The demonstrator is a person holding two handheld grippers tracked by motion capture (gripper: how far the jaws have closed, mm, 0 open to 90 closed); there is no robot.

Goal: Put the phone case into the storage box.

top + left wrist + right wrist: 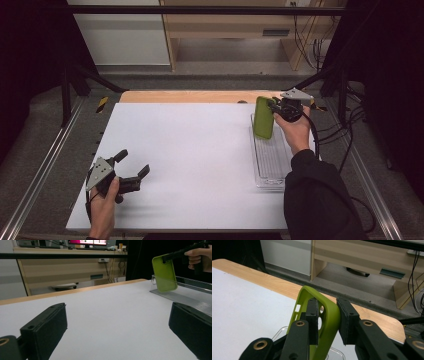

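Note:
A lime-green phone case (263, 118) hangs upright over the far end of a clear plastic tray (270, 160) at the table's right. My right gripper (276, 106) is shut on the case's top edge; in the right gripper view its fingers (345, 322) pinch the green wall (329, 320) near the camera cutout. The left gripper view shows the case (165, 272) held above the tray (185, 296). My left gripper (133, 166) stands open near the table's front left, with nothing between its fingers (47, 330).
A white board (190, 160) covers the wooden table (180, 96). Aluminium rails (45, 160) run along both sides, with cables (350, 125) at the right. A wooden bench (225, 25) stands beyond the far edge.

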